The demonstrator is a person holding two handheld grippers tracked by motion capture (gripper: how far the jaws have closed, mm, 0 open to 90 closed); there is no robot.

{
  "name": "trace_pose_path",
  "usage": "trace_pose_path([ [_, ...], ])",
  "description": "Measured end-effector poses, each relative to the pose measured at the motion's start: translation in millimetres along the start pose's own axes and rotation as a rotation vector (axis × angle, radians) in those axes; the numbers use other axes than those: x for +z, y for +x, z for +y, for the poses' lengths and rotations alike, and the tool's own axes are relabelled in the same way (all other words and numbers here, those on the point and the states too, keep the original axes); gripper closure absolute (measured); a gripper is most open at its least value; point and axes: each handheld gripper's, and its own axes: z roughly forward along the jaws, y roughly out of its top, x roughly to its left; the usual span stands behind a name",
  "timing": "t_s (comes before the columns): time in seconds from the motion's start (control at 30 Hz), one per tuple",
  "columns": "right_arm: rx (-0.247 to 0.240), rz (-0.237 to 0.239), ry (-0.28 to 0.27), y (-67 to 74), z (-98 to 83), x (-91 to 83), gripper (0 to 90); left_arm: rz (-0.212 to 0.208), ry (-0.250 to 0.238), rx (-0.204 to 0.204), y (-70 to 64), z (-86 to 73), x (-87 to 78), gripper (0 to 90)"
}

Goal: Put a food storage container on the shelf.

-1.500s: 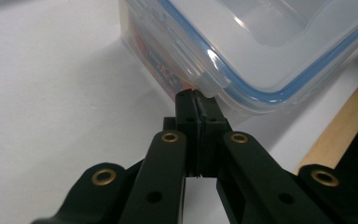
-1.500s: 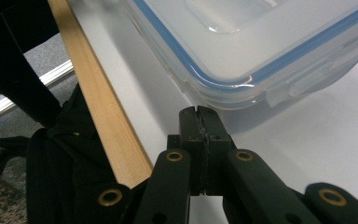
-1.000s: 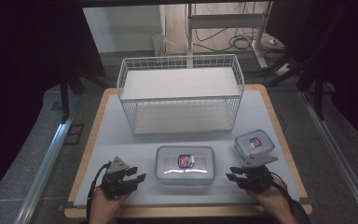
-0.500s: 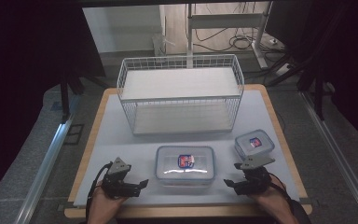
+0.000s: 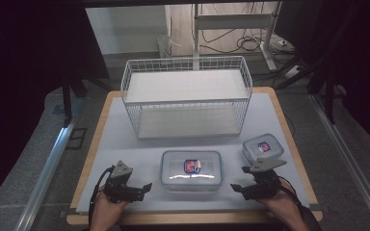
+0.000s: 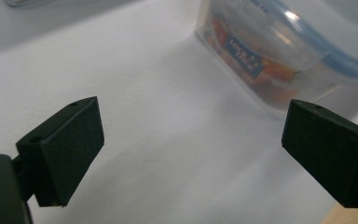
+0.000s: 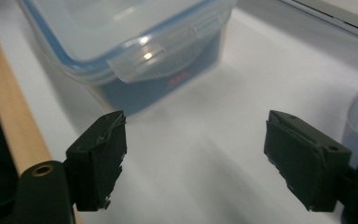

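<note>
The big box [image 5: 191, 169] sat on the surface [image 5: 125, 144] between both grippers. The left gripper [image 5: 142, 188] and right gripper [image 5: 237, 188] had just spread their fingers, empty. Next they likely needed to reach in and squeeze its ends.

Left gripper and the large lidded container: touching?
Apart. The left gripper view shows bare white table between the open left gripper and the large lidded container.
</note>
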Motion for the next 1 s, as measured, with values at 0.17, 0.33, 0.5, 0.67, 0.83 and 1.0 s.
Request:
trace_pose_path([
  [0.17, 0.042, 0.032, -0.013, -2.5, 5.6, -2.5, 24.2, -0.041, -0.012, -0.021, -0.7, 8.0, -2.4, 4.6],
  [0.33, 0.117, 0.091, 0.0, -7.1, 16.6, -1.6, 31.3, -0.139, -0.028, -0.055, -2.2, 22.1, -2.9, 5.7],
  [0.5, 0.145, 0.127, 0.016, -7.6, 23.4, 2.3, 34.8, -0.205, -0.026, -0.08, -1.1, 35.7, 0.8, 10.8],
  [0.67, 0.193, 0.182, 0.021, -11.4, 37.8, 15.1, 34.1, -0.302, -0.011, -0.125, 5.1, 48.1, 14.3, 20.1],
  [0.83, 0.232, 0.22, 0.039, -14.5, 45.0, 27.5, 30.5, -0.394, 0.043, -0.137, 6.0, 57.4, 33.8, 19.9],
  [1.0, 0.296, 0.276, 0.074, -15.6, 47.8, 40.6, 25.0, -0.413, 0.087, -0.142, 3.6, 61.3, 44.6, 19.3],
])
